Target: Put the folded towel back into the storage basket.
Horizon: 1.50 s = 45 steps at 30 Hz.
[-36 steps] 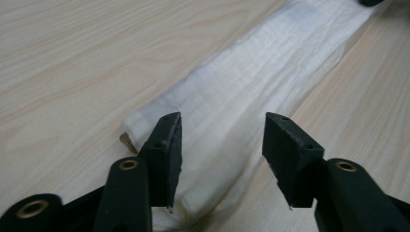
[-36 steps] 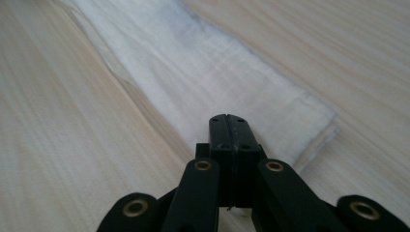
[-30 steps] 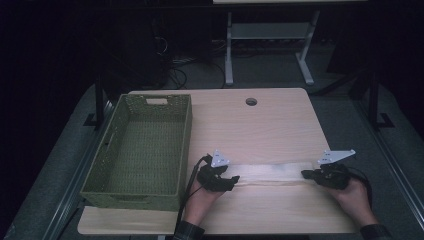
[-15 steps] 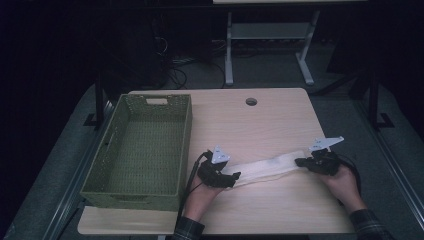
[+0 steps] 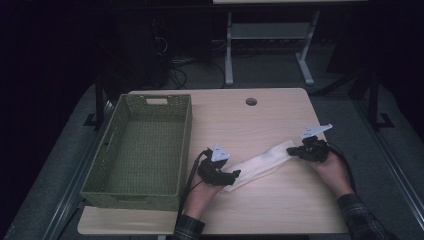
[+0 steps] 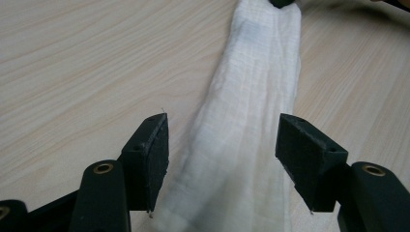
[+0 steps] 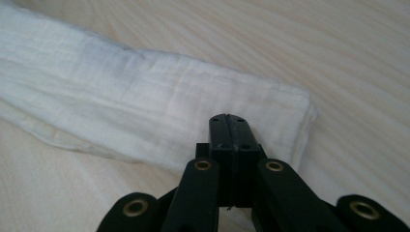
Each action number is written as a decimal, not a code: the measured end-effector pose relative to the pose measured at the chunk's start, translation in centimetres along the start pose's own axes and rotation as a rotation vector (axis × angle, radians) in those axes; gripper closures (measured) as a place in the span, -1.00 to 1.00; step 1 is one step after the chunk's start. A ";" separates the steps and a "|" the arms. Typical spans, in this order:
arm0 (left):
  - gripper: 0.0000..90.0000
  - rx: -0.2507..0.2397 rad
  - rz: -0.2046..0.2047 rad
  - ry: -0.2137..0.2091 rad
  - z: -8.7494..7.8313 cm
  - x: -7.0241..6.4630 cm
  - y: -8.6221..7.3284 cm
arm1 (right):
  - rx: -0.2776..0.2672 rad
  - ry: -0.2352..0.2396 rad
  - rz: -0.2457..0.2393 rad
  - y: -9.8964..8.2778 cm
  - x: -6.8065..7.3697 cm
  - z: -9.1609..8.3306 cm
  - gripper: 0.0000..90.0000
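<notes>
On the light wooden worktop (image 5: 260,120) we see a long white folded cloth (image 5: 260,164) lying as a narrow strip, slanting from near the front centre up toward the right. Our left gripper (image 5: 226,176) sits at the strip's lower end; its jaws have just been opening, and in the left gripper view they stand wide apart with the cloth (image 6: 246,145) running flat between them, neither of the 2 pads (image 6: 155,154) pressing on it. Our right gripper (image 5: 295,151) is at the far, upper end of the strip. In the right gripper view its 2 jaws are pressed tight together over the cloth's (image 7: 145,106) folded end; whether fabric is pinched between them we cannot tell. The strip's right end rests on the wood. A green woven basket (image 5: 145,150) stands on the worktop's left side, just beside the left gripper and apart from the cloth.
</notes>
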<state>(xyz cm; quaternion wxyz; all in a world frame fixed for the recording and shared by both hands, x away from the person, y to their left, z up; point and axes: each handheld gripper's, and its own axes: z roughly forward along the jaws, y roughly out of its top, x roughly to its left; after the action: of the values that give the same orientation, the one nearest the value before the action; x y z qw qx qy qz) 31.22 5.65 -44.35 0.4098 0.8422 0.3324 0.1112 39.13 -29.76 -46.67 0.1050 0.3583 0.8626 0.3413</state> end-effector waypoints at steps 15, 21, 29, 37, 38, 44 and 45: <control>-0.18 0.007 -0.008 0.010 0.3 0.6 0.0 | -0.009 0.019 -0.020 4.7 -0.7 4.3 1.00; -0.06 0.009 -0.019 0.033 0.5 1.1 0.0 | -0.006 0.019 -0.016 5.8 -0.4 4.5 0.66; 0.74 0.065 -0.055 0.111 1.4 2.0 -0.3 | -0.070 0.009 0.005 3.3 0.9 1.0 0.04; 0.99 0.139 -0.066 0.061 2.1 1.7 -0.9 | -0.095 -0.013 0.003 1.0 1.4 -0.8 -0.17; 0.99 0.145 -0.062 0.053 2.0 1.5 -0.9 | -0.102 -0.011 -0.003 0.9 1.4 -0.8 -0.17; 0.99 0.142 -0.045 -0.025 1.5 0.3 -1.4 | -0.119 -0.002 0.003 1.0 1.5 -0.7 -0.17; 0.99 0.144 -0.036 -0.037 1.4 0.0 -1.4 | -0.120 -0.003 0.000 1.0 1.5 -0.7 -0.18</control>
<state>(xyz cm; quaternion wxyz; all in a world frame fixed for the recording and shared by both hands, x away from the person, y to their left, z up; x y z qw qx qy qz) 31.21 5.38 -46.34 0.3563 0.8653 0.3468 0.0640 38.33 -28.55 -45.39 0.1274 0.3521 0.8405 0.3917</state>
